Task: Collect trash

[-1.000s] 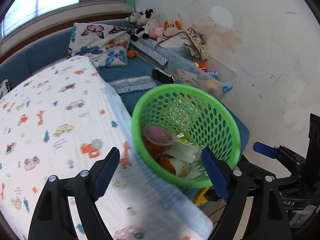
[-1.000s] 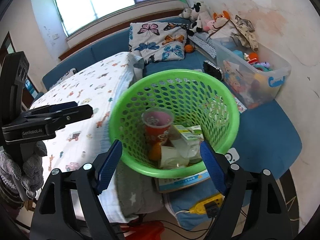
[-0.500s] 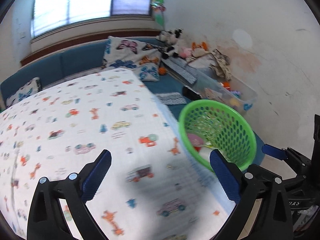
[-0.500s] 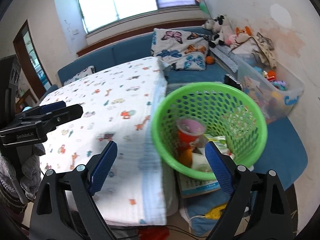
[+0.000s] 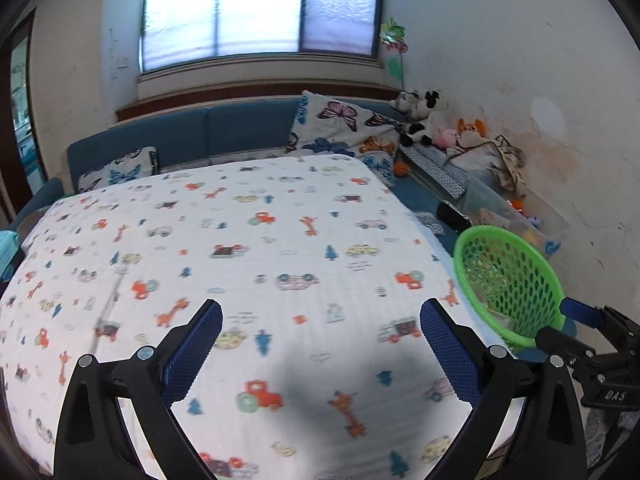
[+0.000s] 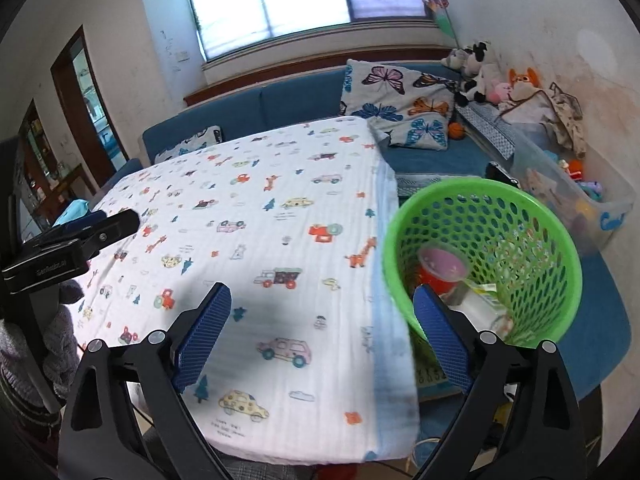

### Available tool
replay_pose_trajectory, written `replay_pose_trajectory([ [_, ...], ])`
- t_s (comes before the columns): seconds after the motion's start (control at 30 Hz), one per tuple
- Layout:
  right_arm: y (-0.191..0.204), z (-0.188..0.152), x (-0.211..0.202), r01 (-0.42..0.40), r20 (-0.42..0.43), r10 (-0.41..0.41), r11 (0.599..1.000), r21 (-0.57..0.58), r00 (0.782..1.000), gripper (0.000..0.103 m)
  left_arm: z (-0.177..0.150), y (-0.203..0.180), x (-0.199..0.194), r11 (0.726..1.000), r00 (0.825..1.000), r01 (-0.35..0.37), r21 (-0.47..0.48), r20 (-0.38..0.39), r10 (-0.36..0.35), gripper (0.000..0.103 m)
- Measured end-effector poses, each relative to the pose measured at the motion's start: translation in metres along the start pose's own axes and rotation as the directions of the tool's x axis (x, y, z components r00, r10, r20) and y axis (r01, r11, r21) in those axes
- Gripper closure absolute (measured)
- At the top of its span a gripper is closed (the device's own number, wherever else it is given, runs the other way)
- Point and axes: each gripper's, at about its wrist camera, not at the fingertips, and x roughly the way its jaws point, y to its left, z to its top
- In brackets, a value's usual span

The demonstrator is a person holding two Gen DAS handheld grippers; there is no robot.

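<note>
A green mesh basket [image 6: 516, 216] stands right of the table and holds a red cup with a pink lid [image 6: 442, 264] and pale cartons [image 6: 480, 304]. It also shows at the right of the left wrist view [image 5: 516, 280]. My left gripper [image 5: 320, 352] is open and empty above the white patterned tablecloth [image 5: 260, 248]. My right gripper [image 6: 320, 336] is open and empty over the cloth's right edge [image 6: 384, 280], its right finger in front of the basket. The left gripper also shows at the left of the right wrist view [image 6: 72, 240].
A blue sofa [image 6: 288, 100] with butterfly cushions [image 6: 400, 104] runs behind the table. A clear bin of toys [image 6: 580, 188] and soft toys [image 6: 480, 76] stand along the right wall. A doorway [image 6: 84, 100] is at the left.
Both grippers have swung left and back from the basket to over the tablecloth. The basket has shifted to the right of both views. Both stay open and empty.
</note>
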Motion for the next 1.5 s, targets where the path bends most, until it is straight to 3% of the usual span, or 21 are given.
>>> replay_pose_trajectory([
  [0.07, 0.004, 0.000, 0.001, -0.003, 0.004, 0.003, 1.000, -0.007, 1.000, 0.011, -0.004, 0.009, -0.005, 0.999, 0.999, -0.036, -0.006, 0.011, 0.036, 0.007],
  [0.73, 0.039, -0.012, 0.001, 0.006, 0.042, -0.004, 0.999, -0.052, 0.999, 0.008, -0.035, 0.055, -0.033, 0.988, 0.989, -0.135, -0.079, 0.042, 0.138, 0.007],
  [1.5, 0.051, -0.017, -0.004, -0.001, 0.045, 0.004, 0.998, -0.065, 0.999, 0.008, -0.049, 0.060, -0.044, 0.982, 0.984, -0.171, -0.084, 0.037, 0.174, 0.007],
])
